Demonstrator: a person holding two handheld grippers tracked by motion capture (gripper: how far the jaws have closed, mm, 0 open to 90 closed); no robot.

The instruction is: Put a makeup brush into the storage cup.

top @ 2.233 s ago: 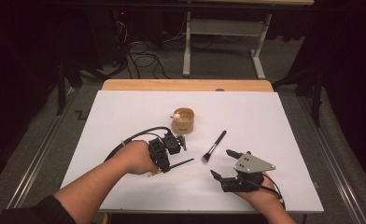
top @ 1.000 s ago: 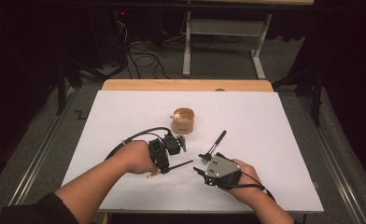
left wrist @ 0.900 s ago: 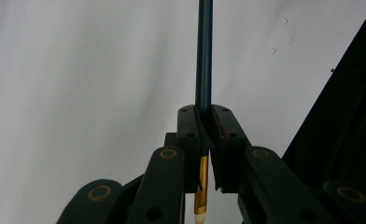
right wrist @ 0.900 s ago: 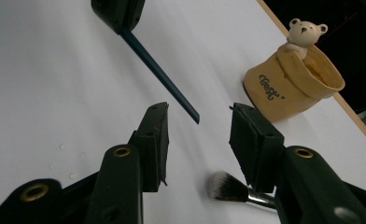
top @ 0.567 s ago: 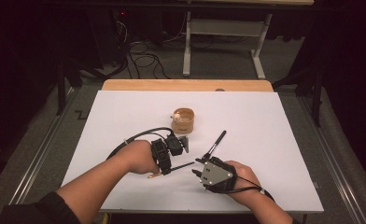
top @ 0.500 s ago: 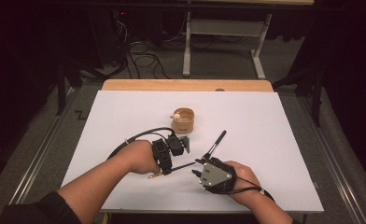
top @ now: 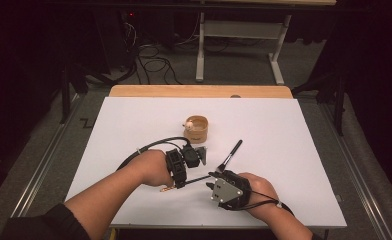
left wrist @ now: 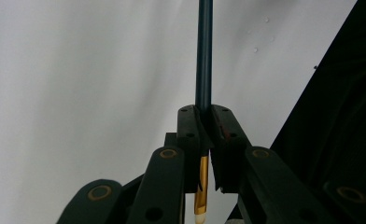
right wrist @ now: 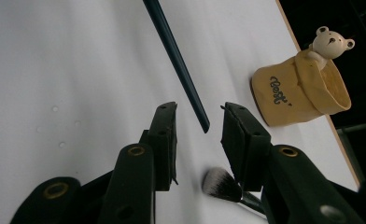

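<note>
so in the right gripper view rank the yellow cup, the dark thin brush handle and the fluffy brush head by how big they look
1. yellow cup, the bulkiest
2. dark thin brush handle, longer than the cup but far slimmer, so these two are a close call
3. fluffy brush head, smallest, though partly hidden behind the right tongs

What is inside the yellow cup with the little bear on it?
The yellow cup looks empty where its inside wall shows; the bottom is hidden by its rim. The little bear sits on its edge.
</note>
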